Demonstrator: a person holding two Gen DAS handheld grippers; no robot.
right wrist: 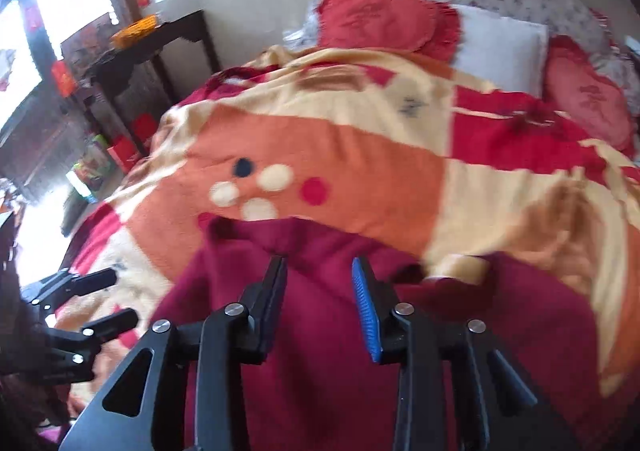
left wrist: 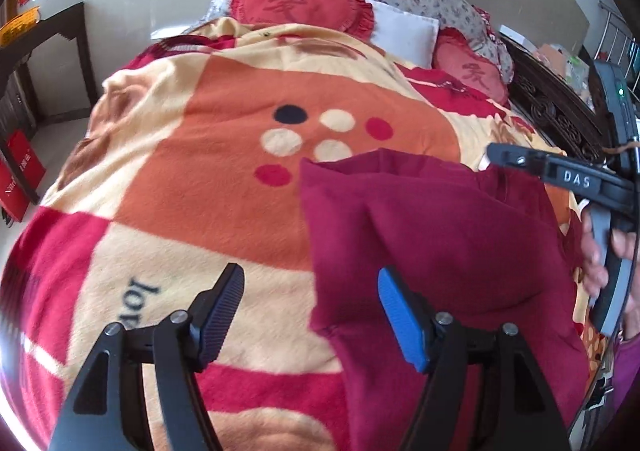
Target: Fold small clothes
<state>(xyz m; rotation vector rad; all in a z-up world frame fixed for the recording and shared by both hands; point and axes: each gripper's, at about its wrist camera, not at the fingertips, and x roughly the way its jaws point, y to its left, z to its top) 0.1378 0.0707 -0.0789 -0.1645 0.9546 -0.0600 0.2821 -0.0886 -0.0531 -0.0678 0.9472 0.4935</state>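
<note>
On the patterned blanket [left wrist: 200,179] lies one maroon garment [left wrist: 440,235], both claws, left [left wrist: 310,315] and right [right wrist: 320,303], released above it.

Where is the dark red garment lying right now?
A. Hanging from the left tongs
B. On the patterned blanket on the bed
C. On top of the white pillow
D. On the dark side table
B: the dark red garment is spread flat on the patterned blanket, with nothing between the open left tongs, and the white pillow lies far behind it.
</note>
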